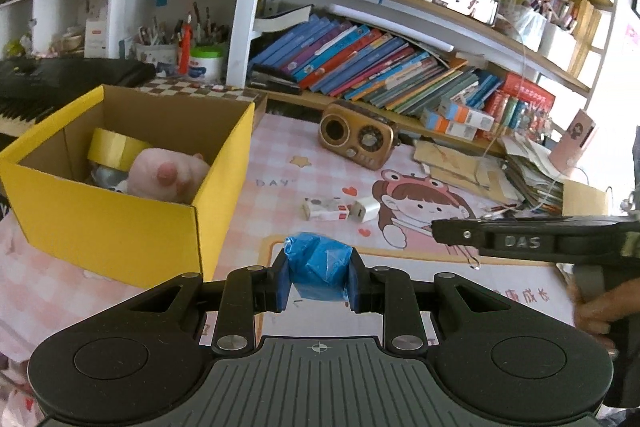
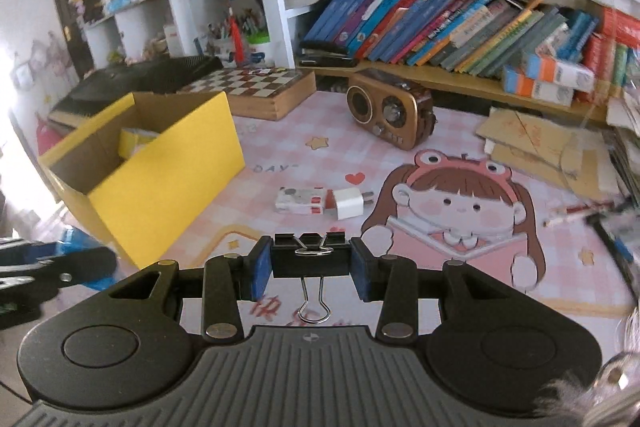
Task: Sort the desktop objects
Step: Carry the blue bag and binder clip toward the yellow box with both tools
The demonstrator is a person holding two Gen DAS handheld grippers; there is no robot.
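Observation:
My left gripper (image 1: 319, 267) is shut on a crumpled blue plastic roll (image 1: 318, 263), held above the pink desk mat just right of the yellow cardboard box (image 1: 120, 223). Inside that box lie a yellow tape roll (image 1: 114, 147) and a pink plush toy (image 1: 168, 175). My right gripper (image 2: 312, 261) is shut on a black binder clip (image 2: 310, 255), whose wire handle hangs down. It appears from the side in the left wrist view as the right gripper (image 1: 440, 231). On the mat ahead lie a white charger plug (image 2: 350, 203) and a small white-and-red box (image 2: 302, 201).
A brown retro radio (image 2: 390, 115) stands at the back of the mat. A wooden chessboard box (image 2: 260, 87) sits behind the yellow box (image 2: 160, 183). Books fill the shelf (image 2: 440, 23) behind; cardboard and paper piles (image 2: 540, 143) lie at the right. A hand (image 1: 596, 307) holds the right gripper.

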